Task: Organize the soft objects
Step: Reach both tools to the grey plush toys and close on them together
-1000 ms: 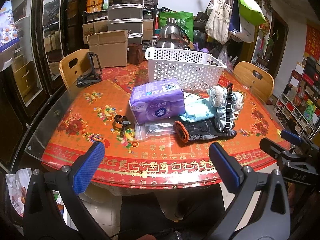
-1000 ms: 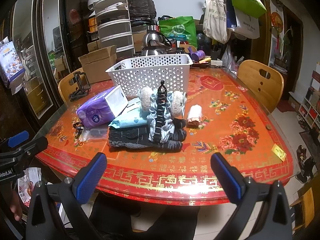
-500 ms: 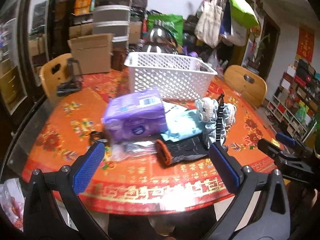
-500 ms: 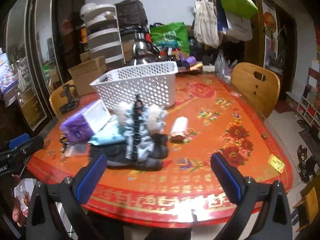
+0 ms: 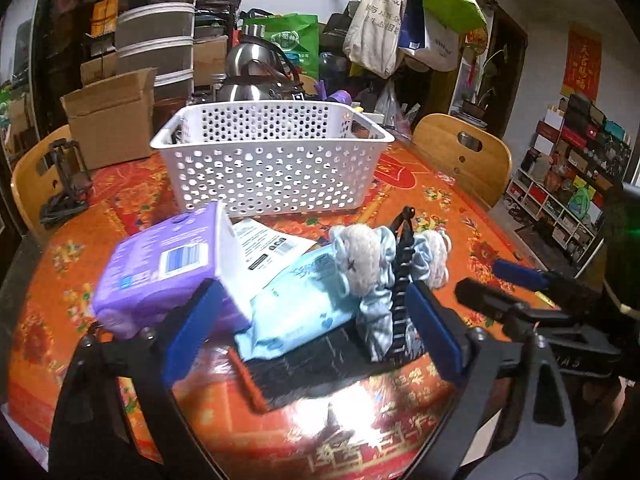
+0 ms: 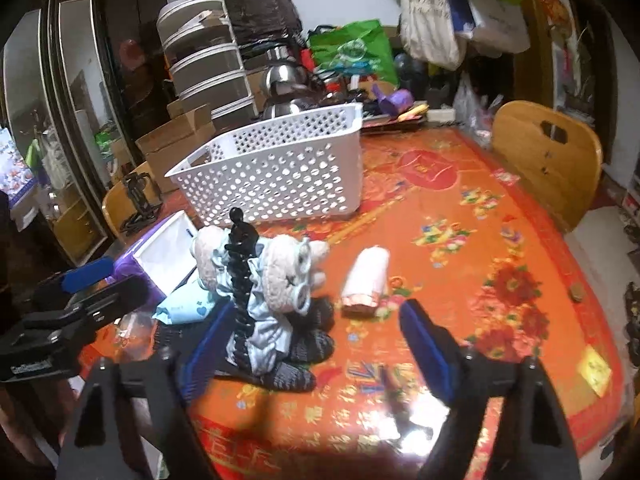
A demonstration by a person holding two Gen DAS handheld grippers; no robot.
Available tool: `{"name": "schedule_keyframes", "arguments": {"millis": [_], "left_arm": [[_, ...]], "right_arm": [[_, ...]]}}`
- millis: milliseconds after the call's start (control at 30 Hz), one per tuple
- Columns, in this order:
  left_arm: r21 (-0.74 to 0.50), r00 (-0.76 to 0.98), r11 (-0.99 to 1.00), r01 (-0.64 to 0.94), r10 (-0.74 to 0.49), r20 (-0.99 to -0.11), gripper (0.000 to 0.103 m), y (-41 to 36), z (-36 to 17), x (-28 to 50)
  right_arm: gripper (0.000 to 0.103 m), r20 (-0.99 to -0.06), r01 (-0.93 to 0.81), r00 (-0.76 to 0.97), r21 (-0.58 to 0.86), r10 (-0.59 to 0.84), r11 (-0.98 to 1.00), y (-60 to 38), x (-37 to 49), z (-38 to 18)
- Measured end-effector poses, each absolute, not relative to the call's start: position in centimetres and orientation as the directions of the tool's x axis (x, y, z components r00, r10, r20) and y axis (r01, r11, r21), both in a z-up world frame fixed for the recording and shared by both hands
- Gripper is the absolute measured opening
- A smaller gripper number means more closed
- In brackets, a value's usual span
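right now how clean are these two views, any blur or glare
Left wrist view: fisheye bends the room's edges; the white basket is sharp, the near tablecloth smears and carries a white glare patch. Right wrist view: softer overall with motion blur, the small pink roll fuzzy, and glare on the tablecloth's near edge.

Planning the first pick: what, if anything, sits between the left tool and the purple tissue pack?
Nothing visible does. The left tool is open, its left finger right in front of the purple tissue pack. The light blue pack lies beside it, and the white basket stands behind.
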State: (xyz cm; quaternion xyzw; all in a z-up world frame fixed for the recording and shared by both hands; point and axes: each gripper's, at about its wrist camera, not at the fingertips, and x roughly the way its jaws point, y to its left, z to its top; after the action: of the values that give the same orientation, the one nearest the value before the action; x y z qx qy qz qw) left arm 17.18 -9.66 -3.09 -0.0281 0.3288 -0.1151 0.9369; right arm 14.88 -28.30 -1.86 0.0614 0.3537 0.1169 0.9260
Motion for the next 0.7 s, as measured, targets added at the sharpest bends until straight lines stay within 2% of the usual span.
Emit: {"name": "schedule_keyframes", "arguments": {"millis": [167,233,333,467,600,667,700], "left_arm": [[-0.135,0.735,0.961,0.24,-0.271,-0.621,0.072,-10.6,-4.0,18.7],[-0.132,0.726,0.958,0.256,-0.281,-0.628,0.065,-11.2,-4.3,19.2],[-0.135,0.72,0.953,0.272,-0.295,-0.629,0.061,-11.6,-4.7,19.6],[-0.154,0.71,0.944,0.292,-0.322,-0.626,0.059,-11.7,-5.0,20.0],[-0.185,0.686,0.93,0.316,-0.359,-0.633,0.056,-11.6,-5.7,20.6],[-0.194,0.677,0.927,0.322,-0.368,-0.638,0.051,-11.6,-6.0,20.9],[-0.195,0.671,0.926,0.325,-0.37,-0.642,0.046,-11.6,-6.2,21.0]], "right_arm": [[0.072,-0.642,-0.229,0.699,0.217,0.315,0.949,-27.9,16.4,-2.5],[0.063,-0.643,-0.246,0.691,0.219,0.33,0.944,-27.7,16.9,-2.7],[0.056,-0.654,-0.261,0.675,0.223,0.343,0.939,-27.3,17.4,-3.1],[0.055,-0.654,-0.273,0.668,0.227,0.354,0.935,-27.0,17.8,-3.2],[0.047,-0.657,-0.287,0.661,0.224,0.362,0.931,-26.7,18.0,-3.3],[0.045,-0.66,-0.294,0.655,0.227,0.368,0.929,-26.5,18.2,-3.4],[0.043,-0.661,-0.297,0.652,0.228,0.371,0.927,-26.4,18.3,-3.4]]}}
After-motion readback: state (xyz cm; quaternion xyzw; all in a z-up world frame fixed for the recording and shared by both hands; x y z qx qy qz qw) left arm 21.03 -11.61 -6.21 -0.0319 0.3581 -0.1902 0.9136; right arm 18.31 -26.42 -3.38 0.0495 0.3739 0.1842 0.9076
